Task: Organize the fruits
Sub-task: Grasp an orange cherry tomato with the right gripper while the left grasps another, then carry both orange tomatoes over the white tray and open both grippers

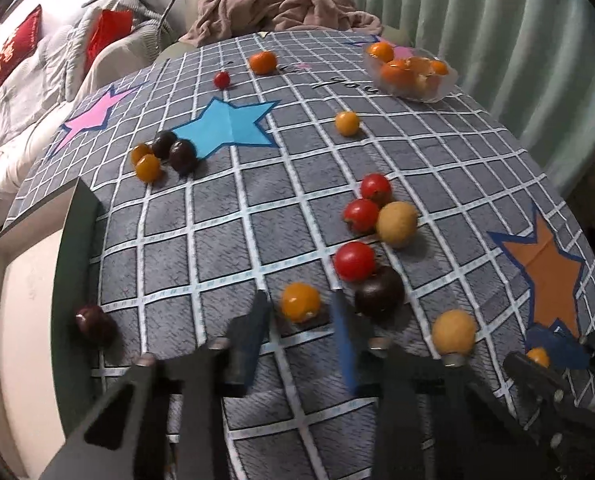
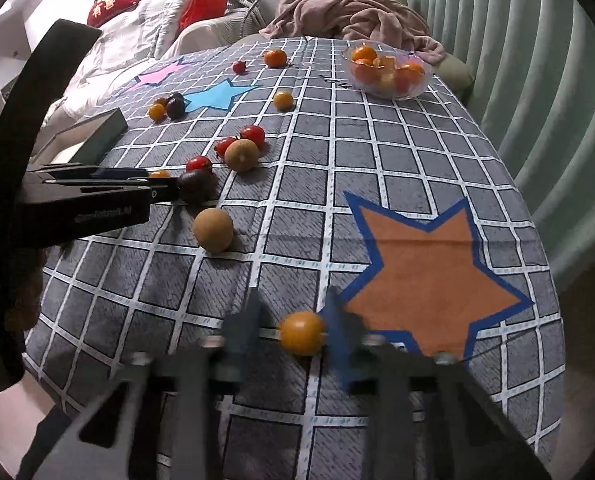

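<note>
Fruits lie scattered on a grey checked tablecloth [image 1: 225,240]. My left gripper [image 1: 299,312] is open, its fingers on either side of a small orange fruit [image 1: 300,302] on the cloth. A dark plum [image 1: 379,294] and red tomatoes [image 1: 354,261] lie just to its right. My right gripper [image 2: 297,320] is open around another small orange fruit [image 2: 302,332] beside the orange star [image 2: 429,276]. The left gripper also shows in the right wrist view [image 2: 159,184]. A clear bowl [image 1: 445,90] at the far right holds orange fruits.
A green-walled tray [image 1: 81,232] stands at the table's left edge, with a dark plum [image 1: 95,322] against it. More fruits lie near the blue star [image 1: 227,126]. Tan round fruits [image 2: 213,229] lie mid-table. A blanket [image 1: 289,8] and a sofa lie beyond the table.
</note>
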Demonstrator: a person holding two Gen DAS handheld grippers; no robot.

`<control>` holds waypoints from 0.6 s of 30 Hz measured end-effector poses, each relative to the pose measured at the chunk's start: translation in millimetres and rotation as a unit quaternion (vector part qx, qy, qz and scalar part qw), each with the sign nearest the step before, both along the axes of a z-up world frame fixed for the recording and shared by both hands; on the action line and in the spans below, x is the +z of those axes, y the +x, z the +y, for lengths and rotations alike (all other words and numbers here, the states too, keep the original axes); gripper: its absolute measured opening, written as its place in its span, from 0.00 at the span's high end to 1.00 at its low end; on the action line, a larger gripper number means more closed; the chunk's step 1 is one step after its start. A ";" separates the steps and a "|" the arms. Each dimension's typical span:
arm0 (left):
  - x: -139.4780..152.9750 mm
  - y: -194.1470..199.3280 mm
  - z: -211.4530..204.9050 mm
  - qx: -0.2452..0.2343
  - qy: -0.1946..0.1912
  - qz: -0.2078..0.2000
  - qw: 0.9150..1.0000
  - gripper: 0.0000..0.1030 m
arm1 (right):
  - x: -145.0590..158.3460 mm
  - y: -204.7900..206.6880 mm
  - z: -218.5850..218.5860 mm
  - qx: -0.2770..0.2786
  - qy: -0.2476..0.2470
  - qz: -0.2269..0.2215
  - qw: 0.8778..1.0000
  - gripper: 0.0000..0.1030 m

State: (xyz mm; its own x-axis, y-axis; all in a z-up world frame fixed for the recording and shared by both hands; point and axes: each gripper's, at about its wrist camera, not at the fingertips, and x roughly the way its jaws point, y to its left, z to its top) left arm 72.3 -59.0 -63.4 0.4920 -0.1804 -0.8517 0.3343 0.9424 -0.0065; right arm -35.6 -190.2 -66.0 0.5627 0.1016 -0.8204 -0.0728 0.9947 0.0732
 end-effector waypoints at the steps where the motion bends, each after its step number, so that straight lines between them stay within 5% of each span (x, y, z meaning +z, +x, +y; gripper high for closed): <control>1: 0.5 -1.4 -0.7 -0.001 -0.001 0.000 1.000 0.82 | 0.1 -0.4 -2.3 -0.002 0.011 0.001 1.000 0.77; 9: 8.7 -10.2 8.6 0.011 -0.010 -0.005 1.000 0.82 | 7.4 -4.7 -17.3 -0.016 0.061 -0.001 0.998 0.77; 18: 39.4 -25.9 29.3 0.017 -0.028 -0.023 0.999 0.82 | 23.7 -4.7 -9.5 -0.010 0.063 -0.009 0.998 0.77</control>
State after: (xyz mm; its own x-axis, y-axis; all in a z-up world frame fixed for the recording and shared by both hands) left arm 46.4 -29.7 -24.0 0.5378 -0.2090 -0.8167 0.3034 0.9519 -0.0439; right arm -40.3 -199.7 -42.3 0.5795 0.1921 -0.7920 -0.0561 0.9789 0.1964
